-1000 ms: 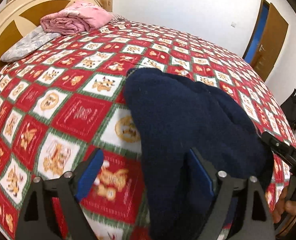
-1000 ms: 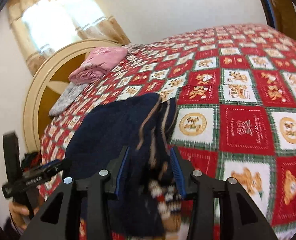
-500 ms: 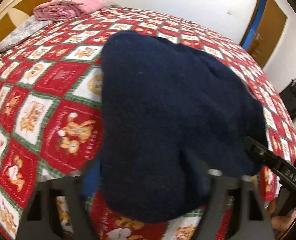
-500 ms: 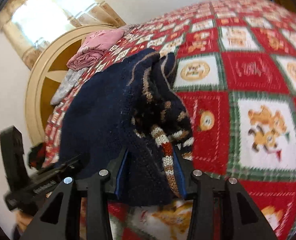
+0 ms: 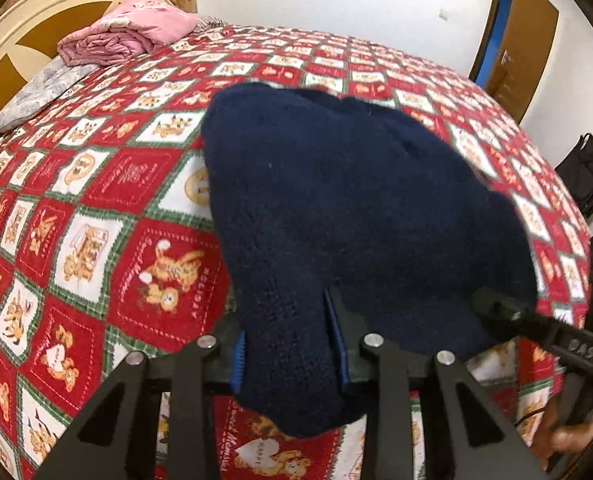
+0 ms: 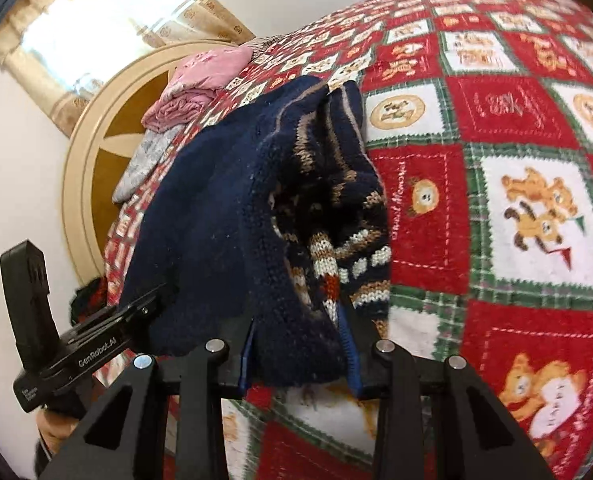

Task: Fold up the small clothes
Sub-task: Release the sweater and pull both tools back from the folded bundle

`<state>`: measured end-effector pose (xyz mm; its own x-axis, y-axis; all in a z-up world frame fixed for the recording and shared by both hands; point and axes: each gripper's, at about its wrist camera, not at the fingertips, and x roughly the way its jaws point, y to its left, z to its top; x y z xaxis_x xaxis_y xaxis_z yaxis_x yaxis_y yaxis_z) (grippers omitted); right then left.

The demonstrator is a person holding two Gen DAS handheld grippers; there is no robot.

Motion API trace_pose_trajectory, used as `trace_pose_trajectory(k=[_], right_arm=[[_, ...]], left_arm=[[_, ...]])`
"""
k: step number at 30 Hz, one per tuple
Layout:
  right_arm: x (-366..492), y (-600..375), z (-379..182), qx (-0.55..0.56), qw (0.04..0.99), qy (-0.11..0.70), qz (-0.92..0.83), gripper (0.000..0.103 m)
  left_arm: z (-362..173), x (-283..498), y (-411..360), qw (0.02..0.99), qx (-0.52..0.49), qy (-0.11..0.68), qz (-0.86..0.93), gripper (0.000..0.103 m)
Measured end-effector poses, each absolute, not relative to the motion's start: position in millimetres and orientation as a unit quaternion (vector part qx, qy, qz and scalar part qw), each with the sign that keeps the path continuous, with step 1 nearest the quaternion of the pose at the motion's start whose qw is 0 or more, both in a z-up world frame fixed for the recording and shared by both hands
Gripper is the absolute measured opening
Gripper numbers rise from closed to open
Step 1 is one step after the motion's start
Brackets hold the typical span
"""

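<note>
Left gripper [image 5: 290, 344] just closed onto navy sweater [image 5: 356, 208] — right gripper [image 6: 300, 354] grips it too

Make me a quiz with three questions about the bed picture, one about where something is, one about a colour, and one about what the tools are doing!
1. Where is the folded pink blanket?
A. by the headboard
B. on the floor
C. under the sweater

2. What colour is most of the sweater?
A. yellow
B. dark navy blue
C. bright green

3. What are the left tool and the right tool doing?
A. both lie empty on the bed
B. both are closed on the sweater
C. only one touches it

Answers:
1. A, it lies at the far end by the cream headboard.
2. B, its big plain side is navy, with a patterned part in the right wrist view.
3. B, knit is pinched between each tool's blue pads.
</note>
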<state>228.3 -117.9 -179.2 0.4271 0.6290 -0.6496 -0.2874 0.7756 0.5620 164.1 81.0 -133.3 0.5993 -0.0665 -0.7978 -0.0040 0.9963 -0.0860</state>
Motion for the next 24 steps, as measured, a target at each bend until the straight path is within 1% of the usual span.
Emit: trace_pose_trajectory(k=[5, 7, 9, 10, 11, 13, 15, 17, 24], right_arm=[[227, -127, -176, 0.195, 0.820, 0.464, 0.272, 0.036], [221, -130, -171, 0.191, 0.825, 0.462, 0.263, 0.036], [213, -135, -166, 0.189, 0.832, 0.457, 0.251, 0.038], [207, -137, -160, 0.181, 0.842, 0.449, 0.240, 0.038], [200, -137, -155, 0.169, 0.852, 0.439, 0.231, 0.038], [184, -135, -142, 0.136, 0.878, 0.410, 0.207, 0.039], [170, -129, -135, 0.105, 0.897, 0.388, 0.182, 0.042], [157, -126, -130, 0.084, 0.910, 0.372, 0.161, 0.049], [120, -117, -112, 0.049, 0.931, 0.331, 0.145, 0.049]], left_arm=[[-139, 155, 76, 0.900, -0.034, 0.434, 0.008, 0.042], [-138, 151, 73, 0.903, -0.027, 0.428, 0.017, 0.045], [-138, 149, 75, 0.903, -0.034, 0.428, 0.024, 0.048], [-137, 147, 77, 0.902, -0.043, 0.428, 0.030, 0.054], [-137, 145, 79, 0.902, -0.049, 0.427, 0.037, 0.057], [-136, 139, 80, 0.904, -0.054, 0.420, 0.055, 0.071], [-134, 134, 79, 0.907, -0.047, 0.413, 0.065, 0.076], [-132, 130, 78, 0.909, -0.039, 0.409, 0.067, 0.078], [-123, 113, 72, 0.912, -0.025, 0.406, 0.056, 0.078]])
